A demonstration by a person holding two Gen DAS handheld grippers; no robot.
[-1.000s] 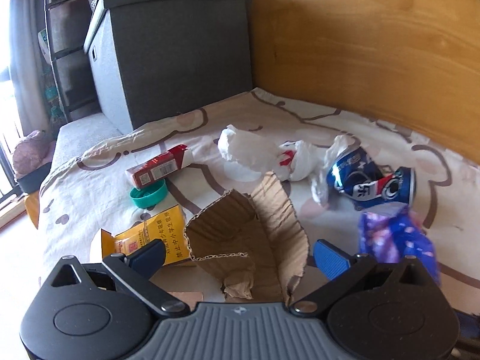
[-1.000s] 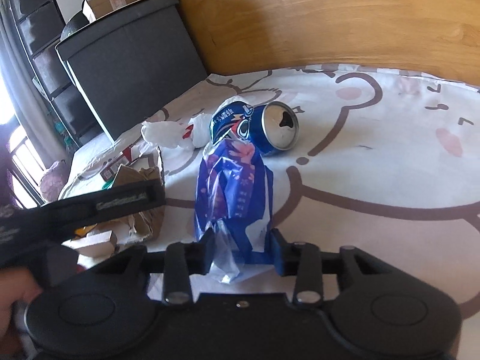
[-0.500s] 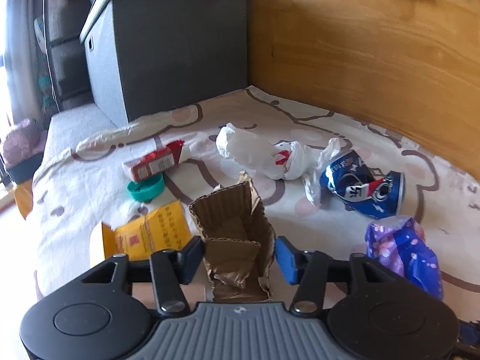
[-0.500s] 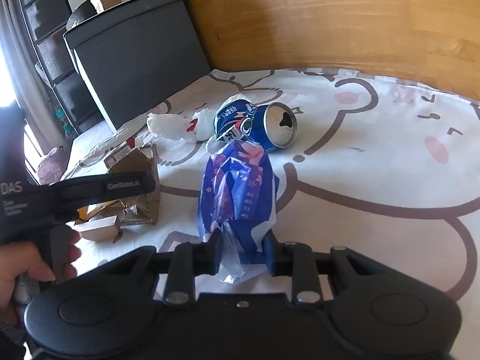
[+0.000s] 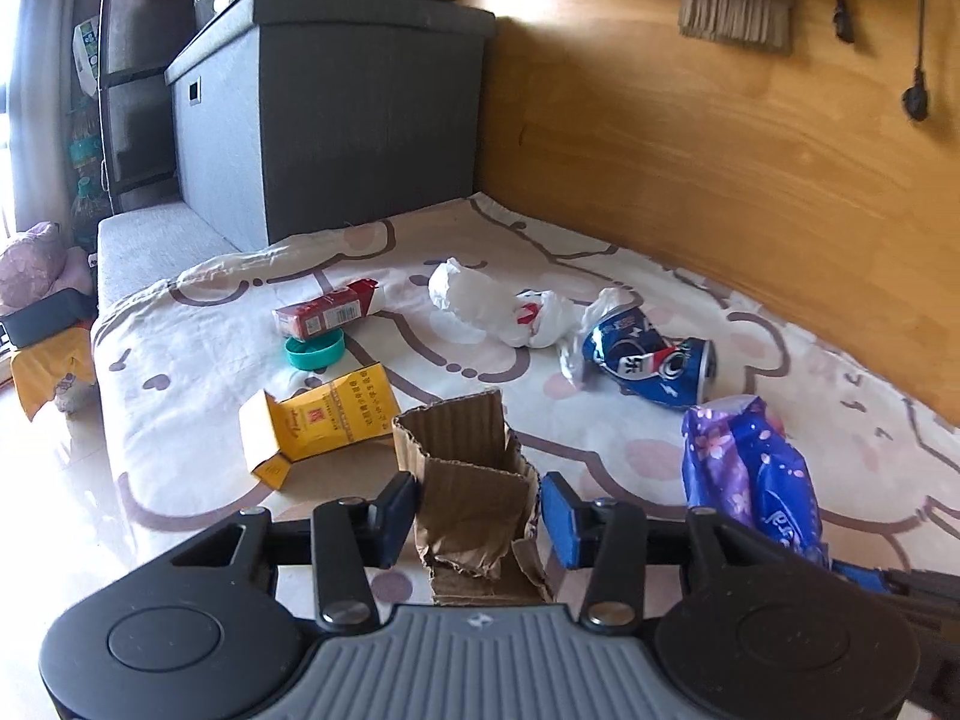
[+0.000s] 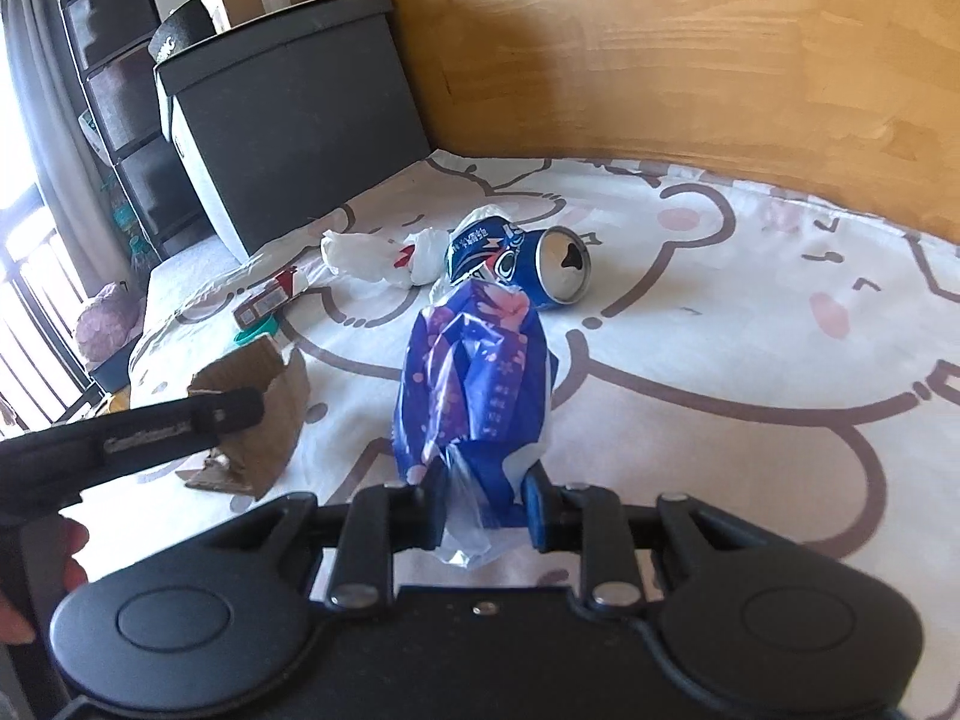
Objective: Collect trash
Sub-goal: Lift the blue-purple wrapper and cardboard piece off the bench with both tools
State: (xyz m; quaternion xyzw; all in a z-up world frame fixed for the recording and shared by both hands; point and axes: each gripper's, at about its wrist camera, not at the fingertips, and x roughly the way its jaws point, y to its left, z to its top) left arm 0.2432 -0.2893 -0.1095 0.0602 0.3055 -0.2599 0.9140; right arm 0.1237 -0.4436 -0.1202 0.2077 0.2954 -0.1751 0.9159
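My left gripper (image 5: pixel 477 519) is shut on a torn brown cardboard piece (image 5: pixel 471 480) and holds it over the bed sheet. My right gripper (image 6: pixel 486 510) is shut on a crumpled blue-purple plastic wrapper (image 6: pixel 480 378), which also shows in the left wrist view (image 5: pixel 750 468). On the sheet lie a crushed blue can (image 5: pixel 651 357) (image 6: pixel 522 267), a white plastic bag (image 5: pixel 498 306) (image 6: pixel 372 255), a red cigarette pack (image 5: pixel 327 315), a teal lid (image 5: pixel 315 351) and a yellow box (image 5: pixel 324 420). The cardboard (image 6: pixel 264 414) and left gripper show at the right view's left.
A dark grey storage box (image 5: pixel 336 120) stands at the bed's far left corner. A wooden wall (image 5: pixel 720 150) borders the far side. The bed edge (image 5: pixel 114 420) drops to a shiny floor on the left, with dark drawers (image 5: pixel 138 90) beyond.
My left gripper closed from wide open onto the cardboard and lifted it slightly. The right gripper kept its hold on the wrapper and pulled back a little.
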